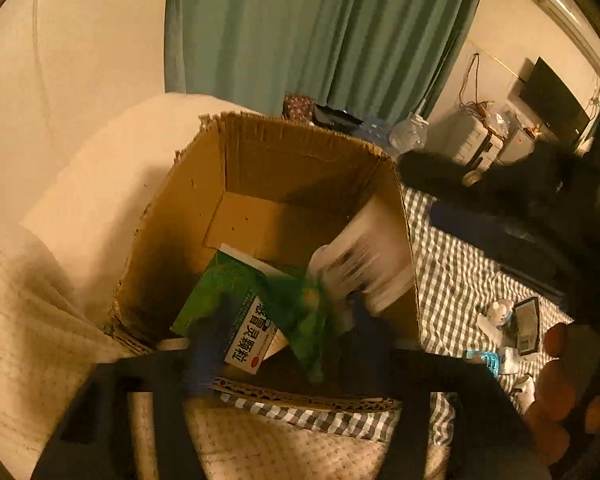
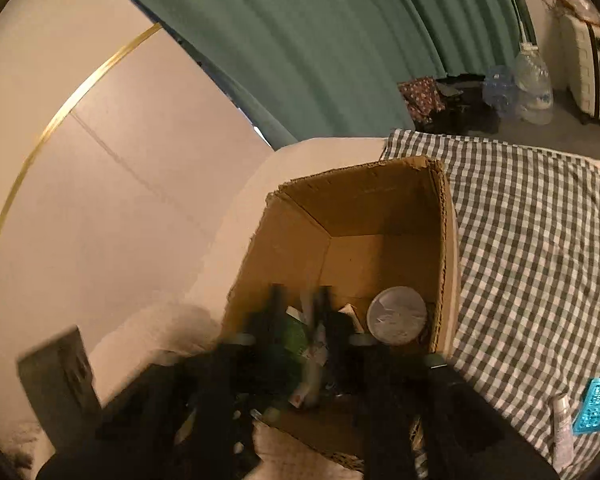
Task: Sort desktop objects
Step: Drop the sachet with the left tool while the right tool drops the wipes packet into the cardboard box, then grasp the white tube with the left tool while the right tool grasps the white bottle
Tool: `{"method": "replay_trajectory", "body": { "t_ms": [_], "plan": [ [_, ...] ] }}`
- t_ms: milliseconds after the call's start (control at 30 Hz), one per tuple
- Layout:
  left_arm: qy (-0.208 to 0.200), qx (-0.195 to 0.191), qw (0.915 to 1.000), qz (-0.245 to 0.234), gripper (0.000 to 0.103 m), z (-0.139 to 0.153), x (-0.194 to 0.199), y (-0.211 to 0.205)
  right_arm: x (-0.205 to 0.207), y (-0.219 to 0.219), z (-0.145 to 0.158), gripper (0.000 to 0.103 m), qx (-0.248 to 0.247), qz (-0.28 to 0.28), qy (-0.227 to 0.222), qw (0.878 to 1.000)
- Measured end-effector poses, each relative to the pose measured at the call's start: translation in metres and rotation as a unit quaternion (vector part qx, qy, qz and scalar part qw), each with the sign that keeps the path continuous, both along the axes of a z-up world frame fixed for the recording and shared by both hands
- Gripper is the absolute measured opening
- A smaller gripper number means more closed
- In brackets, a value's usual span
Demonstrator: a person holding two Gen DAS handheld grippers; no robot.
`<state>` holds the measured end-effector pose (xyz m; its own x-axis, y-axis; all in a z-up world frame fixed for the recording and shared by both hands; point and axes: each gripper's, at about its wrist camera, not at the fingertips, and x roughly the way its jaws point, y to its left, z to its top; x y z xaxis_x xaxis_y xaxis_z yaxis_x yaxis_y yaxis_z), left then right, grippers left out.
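Note:
An open cardboard box (image 1: 300, 160) (image 2: 380, 200) stands on a cream cushion beside a checked cloth. Inside lie a green medicine carton (image 1: 236, 312), a green packet (image 1: 304, 320) and a white round tub (image 1: 364, 256) (image 2: 396, 316) that leans on the right wall, blurred in the left wrist view. My left gripper (image 1: 286, 332) hangs over the box's near side, jaws wide apart, with the carton and packet lying below between its fingers, not pressed. My right gripper (image 2: 302, 308) is over the same box, fingers apart above the green things, gripping nothing I can make out.
The checked cloth (image 2: 540, 260) bears small items: a white figurine (image 1: 500, 312), a dark flat device (image 1: 526, 324), a blue packet (image 2: 598, 404), a white tube (image 2: 562, 412) and brown round things (image 1: 556, 340). A green curtain (image 1: 320, 32), water bottles (image 2: 534, 88) and a suitcase stand behind.

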<state>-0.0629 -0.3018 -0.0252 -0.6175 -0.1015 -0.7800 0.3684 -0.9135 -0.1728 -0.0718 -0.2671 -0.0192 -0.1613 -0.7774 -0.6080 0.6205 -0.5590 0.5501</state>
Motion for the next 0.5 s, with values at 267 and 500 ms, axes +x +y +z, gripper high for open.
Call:
{"method": "replay_trajectory", "body": {
  "t_ms": [267,500],
  "plan": [
    [0.033,-0.024,0.9992,0.001,0.103,0.024,-0.001,0.036,0.010,0.124,0.029,0.051,0.064,-0.108,0.090,0.988],
    [0.027,0.012,0.9931,-0.114,0.103,0.015,-0.016,0.141,0.038,0.289,0.019,0.063,0.187,-0.235,0.134,0.944]
  ]
}}
